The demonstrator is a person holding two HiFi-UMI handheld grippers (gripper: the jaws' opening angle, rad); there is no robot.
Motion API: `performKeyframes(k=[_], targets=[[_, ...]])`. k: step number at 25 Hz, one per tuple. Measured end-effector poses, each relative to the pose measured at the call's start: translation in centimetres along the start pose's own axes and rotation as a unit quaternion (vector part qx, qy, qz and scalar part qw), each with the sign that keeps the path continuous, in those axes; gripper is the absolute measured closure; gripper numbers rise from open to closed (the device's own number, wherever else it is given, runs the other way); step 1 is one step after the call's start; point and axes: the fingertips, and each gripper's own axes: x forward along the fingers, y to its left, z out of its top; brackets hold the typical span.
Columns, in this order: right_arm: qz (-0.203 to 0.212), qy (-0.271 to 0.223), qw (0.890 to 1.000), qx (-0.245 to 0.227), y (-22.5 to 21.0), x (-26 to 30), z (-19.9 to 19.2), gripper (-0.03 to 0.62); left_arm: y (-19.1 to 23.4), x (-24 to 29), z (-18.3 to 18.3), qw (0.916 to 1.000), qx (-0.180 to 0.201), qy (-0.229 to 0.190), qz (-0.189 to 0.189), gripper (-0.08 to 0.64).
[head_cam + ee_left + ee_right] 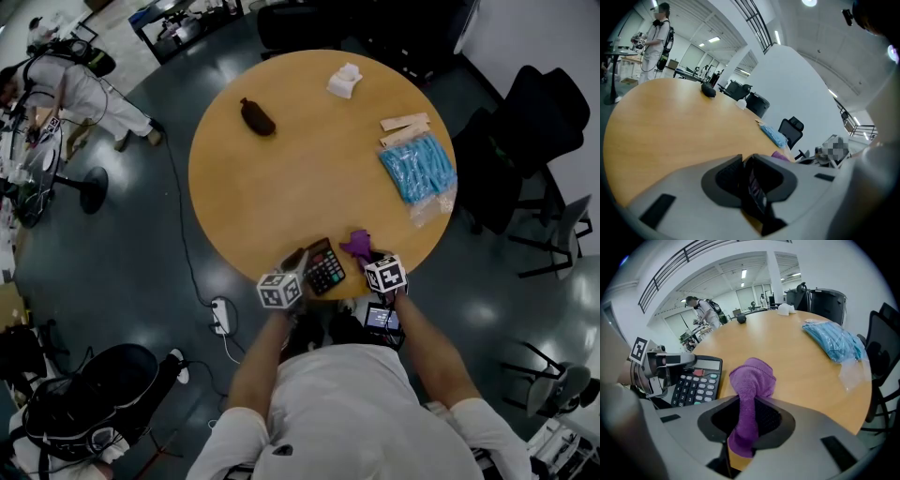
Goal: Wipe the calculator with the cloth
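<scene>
A black calculator (325, 266) lies at the near edge of the round wooden table (309, 169). My left gripper (300, 263) is shut on its left edge. In the left gripper view the calculator (757, 191) stands edge-on between the jaws of that gripper (745, 162). In the right gripper view the calculator (696, 380) shows its keys and display, with the left gripper (670, 361) on its far-left corner. My right gripper (750, 401) is shut on a purple cloth (751, 380), which bunches up beyond the jaws just right of the calculator. From the head view the cloth (359, 244) touches the table beside the calculator.
A blue plastic packet (419, 167) and wooden sticks (404, 127) lie at the table's right side. Farther back are a dark brown object (256, 116) and a white crumpled tissue (345, 81). Black chairs (539, 122) stand to the right. A person (80, 89) stands far left.
</scene>
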Motion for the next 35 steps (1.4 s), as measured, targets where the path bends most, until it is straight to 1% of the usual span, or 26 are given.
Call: performKeyframes(k=[4, 10, 16, 18, 22, 27, 31, 35], targets=[[0.001, -0.003, 1.0, 0.0, 0.1, -0.1, 0.1, 0.503, 0.7, -0.3, -0.2, 0.9998, 0.011, 0.001, 0.018, 0.491], [-0.007, -0.004, 1.0, 0.001, -0.1, -0.2, 0.0, 0.503, 1.8, -0.5, -0.5, 0.9981, 0.02, 0.01, 0.058, 0.464], [-0.016, 0.001, 1.0, 0.001, 0.0, 0.0, -0.2, 0.503, 3.1, -1.5, -0.8, 0.9954, 0.005, 0.015, 0.094, 0.448], [-0.018, 0.003, 1.0, 0.002, 0.0, 0.2, -0.2, 0.503, 3.6, -1.9, -0.7, 0.9941, 0.001, 0.009, 0.108, 0.446], [-0.027, 0.007, 1.0, 0.002, 0.1, 0.5, -0.2, 0.502, 4.9, -3.3, 0.3, 0.9902, -0.005, -0.019, 0.138, 0.446], [-0.026, 0.009, 1.0, 0.0, 0.5, 0.8, -0.2, 0.503, 5.3, -5.4, 1.9, 0.9891, 0.006, -0.035, 0.143, 0.446], [-0.031, 0.01, 0.999, 0.013, 0.5, 1.0, -0.3, 0.498, 4.2, -8.1, 3.4, 0.9879, 0.015, -0.064, 0.14, 0.446], [-0.034, 0.008, 0.999, 0.012, 0.9, 1.1, -0.2, 0.432, 1.5, -10.5, 3.7, 0.9882, 0.038, -0.071, 0.13, 0.446]])
